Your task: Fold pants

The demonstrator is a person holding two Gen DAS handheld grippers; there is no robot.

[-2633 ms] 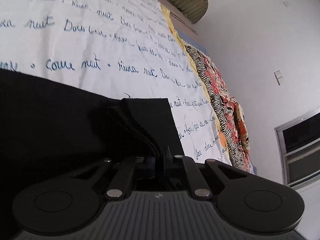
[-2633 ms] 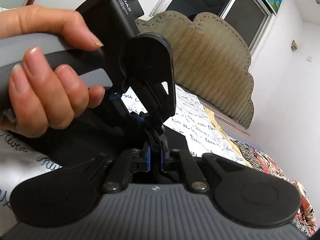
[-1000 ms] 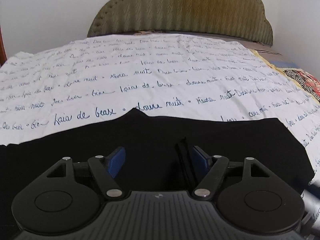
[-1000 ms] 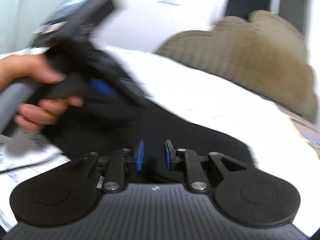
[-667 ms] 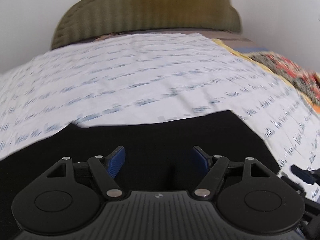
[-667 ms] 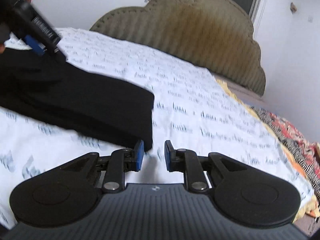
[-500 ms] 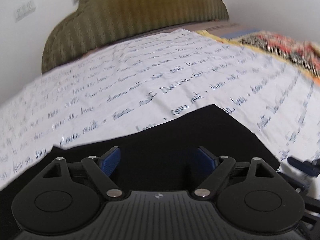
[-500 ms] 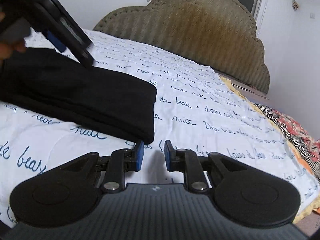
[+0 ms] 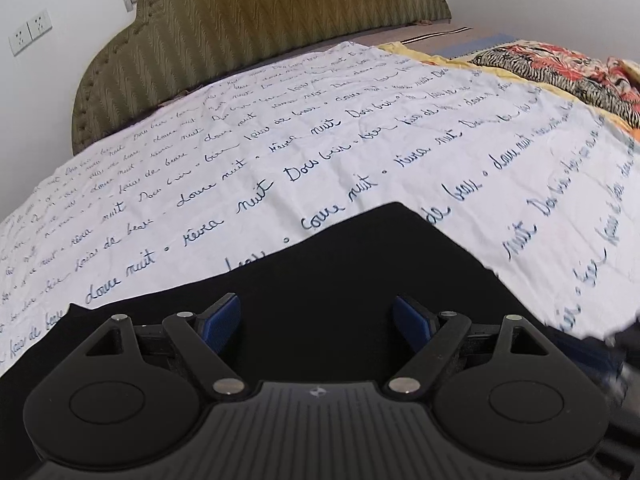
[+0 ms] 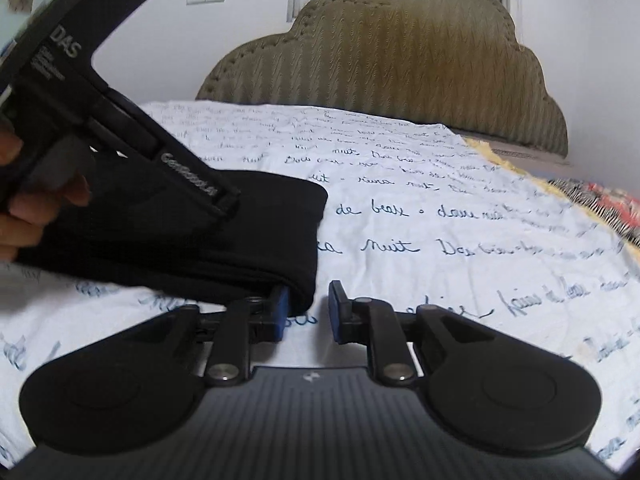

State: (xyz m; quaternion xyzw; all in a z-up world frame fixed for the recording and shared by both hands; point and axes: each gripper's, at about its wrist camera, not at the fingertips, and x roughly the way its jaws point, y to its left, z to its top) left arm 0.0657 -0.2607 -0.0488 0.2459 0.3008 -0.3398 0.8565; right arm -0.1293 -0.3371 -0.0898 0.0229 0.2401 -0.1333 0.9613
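**Both tools low over the folded pants on the bed**

The black pants lay folded into a thick, flat bundle on the white bed sheet printed with blue script, well short of the olive headboard.

The left tool was tilted down over the bundle. Its jaws had just been opening and stood wide apart, with black cloth below them and nothing gripped. From the right wrist view, a hand at the left edge was wrapped around this tool's handle, its tip angled down onto the top of the pants.

The right tool pointed low across the sheet at the bundle's near corner. Its jaws had just been closing, yet a narrow gap still showed. The corner sat against the left pad, unclamped.
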